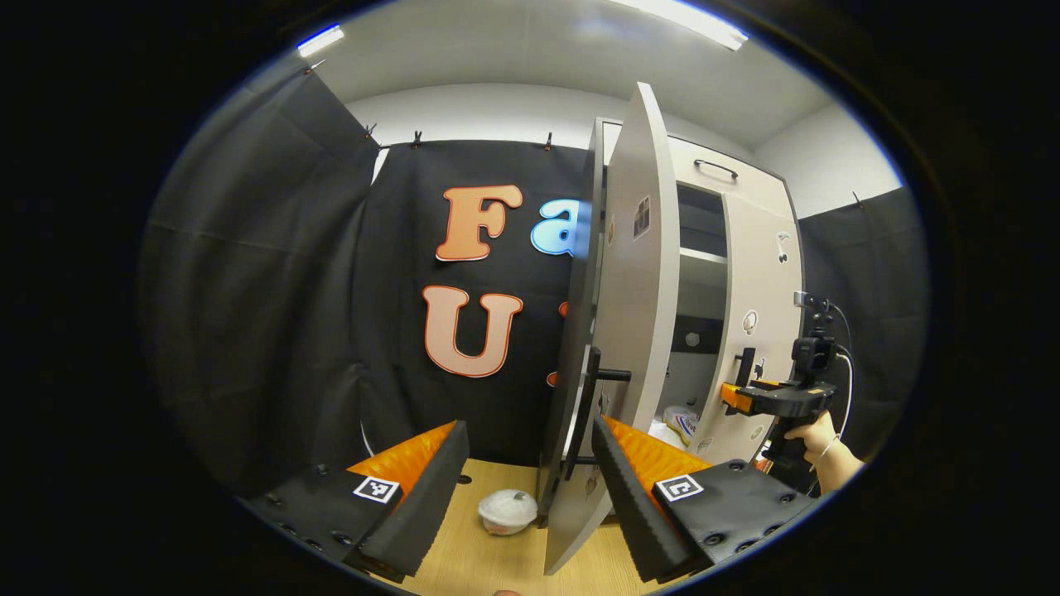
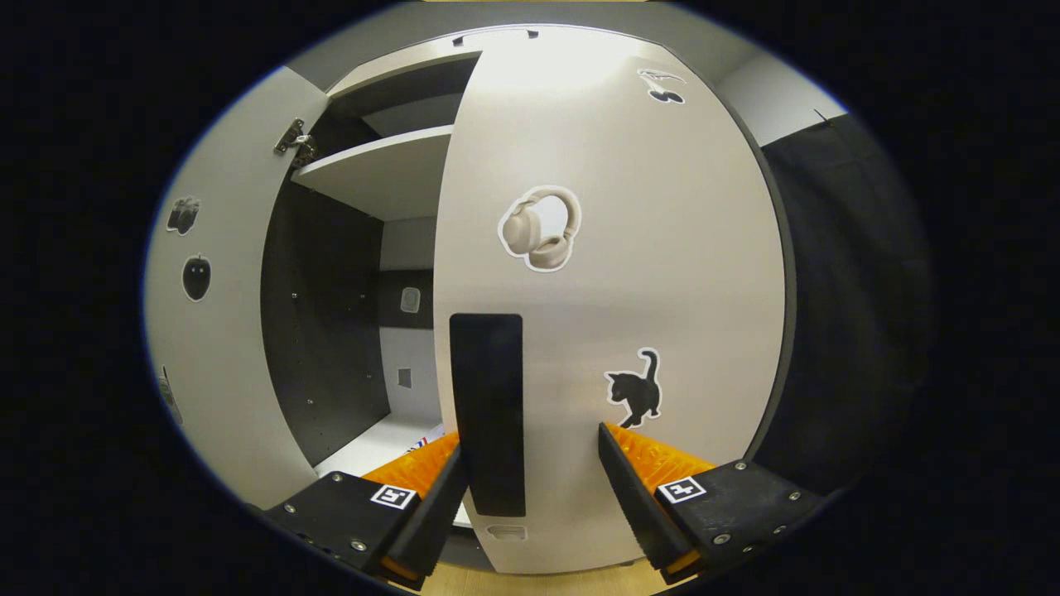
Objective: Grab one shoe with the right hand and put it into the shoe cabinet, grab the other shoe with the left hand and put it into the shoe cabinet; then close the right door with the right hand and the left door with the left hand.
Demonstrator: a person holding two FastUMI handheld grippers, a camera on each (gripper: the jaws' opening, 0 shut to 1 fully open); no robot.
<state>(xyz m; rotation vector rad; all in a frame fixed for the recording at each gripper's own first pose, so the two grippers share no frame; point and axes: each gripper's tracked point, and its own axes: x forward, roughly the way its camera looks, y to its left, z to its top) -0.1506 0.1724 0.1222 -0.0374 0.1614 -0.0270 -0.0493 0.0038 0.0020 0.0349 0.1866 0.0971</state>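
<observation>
Both tongs spread: right tongs [image 2: 530, 488] at right door handle [image 2: 489, 414], left tongs [image 1: 530, 488] idle.

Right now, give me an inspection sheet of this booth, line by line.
Surface: wooden floor, bare around the cabinet base.
Job's things: shoe cabinet with both doors ajar; left door swung wide, right door partly closed; one shoe on the bottom shelf inside.
Clutter: white lidded bowl on the floor by the left door.
Grippers: left gripper jaws open, holding nothing, near the left door's black handle; right gripper jaws open around the right door's black handle, not pressing it.
Cables: one at the right gripper's camera.
Surroundings: black cloth wall, ceiling lights.
</observation>
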